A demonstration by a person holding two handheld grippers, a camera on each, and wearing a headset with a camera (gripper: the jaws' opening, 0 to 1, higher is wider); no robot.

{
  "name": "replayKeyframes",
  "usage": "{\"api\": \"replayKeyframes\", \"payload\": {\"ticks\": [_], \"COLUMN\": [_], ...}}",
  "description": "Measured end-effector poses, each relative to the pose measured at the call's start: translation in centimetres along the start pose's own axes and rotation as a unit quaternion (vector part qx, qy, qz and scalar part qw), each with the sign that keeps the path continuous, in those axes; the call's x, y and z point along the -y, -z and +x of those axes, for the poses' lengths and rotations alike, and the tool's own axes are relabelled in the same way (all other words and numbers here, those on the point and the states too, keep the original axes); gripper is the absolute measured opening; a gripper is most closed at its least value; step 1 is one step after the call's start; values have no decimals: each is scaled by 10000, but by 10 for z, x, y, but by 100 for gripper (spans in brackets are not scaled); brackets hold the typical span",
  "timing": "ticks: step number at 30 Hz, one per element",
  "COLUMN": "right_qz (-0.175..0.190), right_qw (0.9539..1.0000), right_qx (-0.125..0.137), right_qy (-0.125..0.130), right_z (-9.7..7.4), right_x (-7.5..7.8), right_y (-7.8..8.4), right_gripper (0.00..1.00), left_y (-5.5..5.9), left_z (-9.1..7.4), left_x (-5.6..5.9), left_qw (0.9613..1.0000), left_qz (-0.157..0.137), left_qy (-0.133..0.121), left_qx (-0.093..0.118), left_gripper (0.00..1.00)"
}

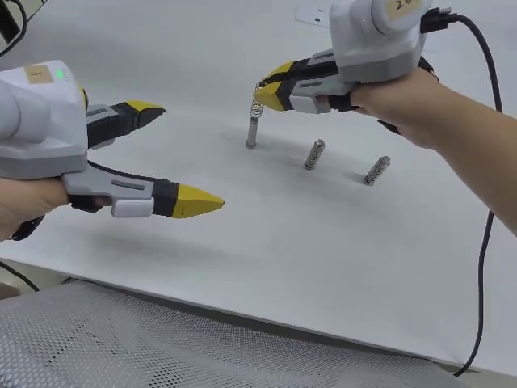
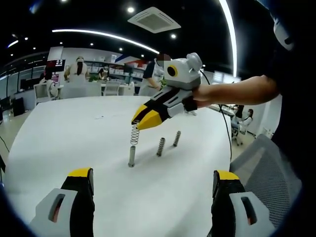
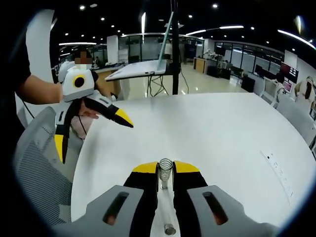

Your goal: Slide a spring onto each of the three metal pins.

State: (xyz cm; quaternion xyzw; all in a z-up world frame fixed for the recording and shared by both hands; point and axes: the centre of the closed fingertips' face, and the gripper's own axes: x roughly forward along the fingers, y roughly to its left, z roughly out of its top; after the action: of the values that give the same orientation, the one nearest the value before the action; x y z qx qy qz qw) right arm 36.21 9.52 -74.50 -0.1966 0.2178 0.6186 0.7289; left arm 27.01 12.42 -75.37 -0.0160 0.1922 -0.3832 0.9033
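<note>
The left gripper (image 1: pixel 174 153) is held low at the left in the left hand (image 1: pixel 20 204), level, its two yellow-tipped jaws spread wide apart with nothing between them. The right gripper (image 1: pixel 265 90) is carried higher, pointing leftward and slightly down from the right hand (image 1: pixel 404 101) and bare forearm (image 1: pixel 477 162), its jaws pinched on a spring (image 1: pixel 257 105).

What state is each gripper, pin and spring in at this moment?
left gripper: open, holding nothing
right gripper: shut on held spring
held spring: upright at the top of the bare pin, not yet slid down
bare pin: upright, shaft uncovered
middle pin: spring already on it
end pin: spring already on it
</note>
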Motion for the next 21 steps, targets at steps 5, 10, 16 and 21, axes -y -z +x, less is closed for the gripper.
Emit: {"api": "replayKeyframes", "payload": {"ticks": [5, 10, 16, 21], "right_qz": [1, 8, 27, 50], "right_qw": [10000, 10000, 10000, 10000], "right_qx": [-18, -15, -48, -63], "right_qy": [-11, -11, -8, -26], "right_z": [1, 2, 3, 4], "right_x": [0, 1, 2, 1], "right_y": [2, 2, 5, 6], "right_gripper": [8, 8, 8, 8], "left_y": [1, 1, 0, 1], "left_z": [-1, -1, -1, -2], "left_x": [0, -1, 0, -1], "left_qw": [10000, 10000, 10000, 10000], "left_qz": [-2, -4, -5, -18], "left_qy": [-6, -16, -8, -8], "left_qx": [-9, -11, -9, -15], "left_gripper": [98, 98, 98, 98]}}
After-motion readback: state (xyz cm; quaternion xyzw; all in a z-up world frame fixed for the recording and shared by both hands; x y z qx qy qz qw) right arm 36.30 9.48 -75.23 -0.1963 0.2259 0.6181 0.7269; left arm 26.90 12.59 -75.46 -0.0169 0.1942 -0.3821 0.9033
